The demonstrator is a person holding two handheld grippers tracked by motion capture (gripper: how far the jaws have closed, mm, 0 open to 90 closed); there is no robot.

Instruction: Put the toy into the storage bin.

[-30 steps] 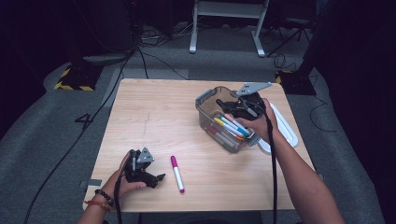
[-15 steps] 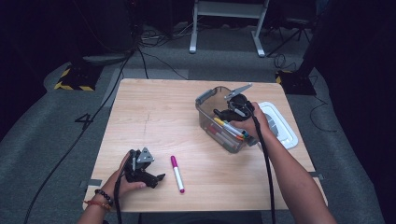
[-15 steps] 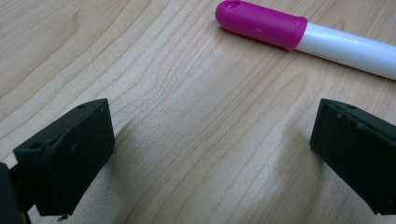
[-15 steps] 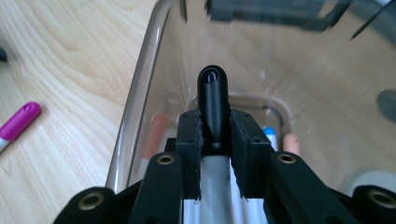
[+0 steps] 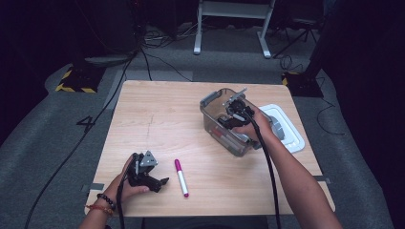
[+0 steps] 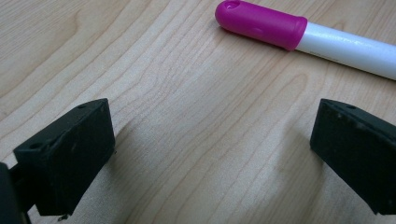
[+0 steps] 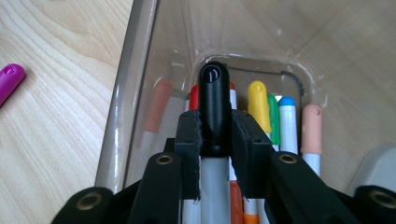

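The right gripper (image 7: pixel 215 133) holds a black-capped marker (image 7: pixel 214 107) low inside the clear bin (image 5: pixel 210 102); its jaws have just been easing apart, so the marker could slip and land crooked across the other markers (image 7: pixel 280 121). The left gripper (image 6: pixel 210 154) rests wide, empty, near the pink-capped marker (image 6: pixel 261 23) on the surface (image 5: pixel 157 119).

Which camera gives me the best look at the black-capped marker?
The right gripper view: the black-capped marker sits close up between the right gripper pads. In the high view the hand and gripper hide it inside the clear bin.

Table (image 5: pixel 162 114): upper left and centre of the frame lay bare and passable. Clear bin (image 5: pixel 210 102) and white lid (image 5: pixel 293 138) crowded the right; a magenta-capped marker (image 5: pixel 181 177) barred the lower middle.
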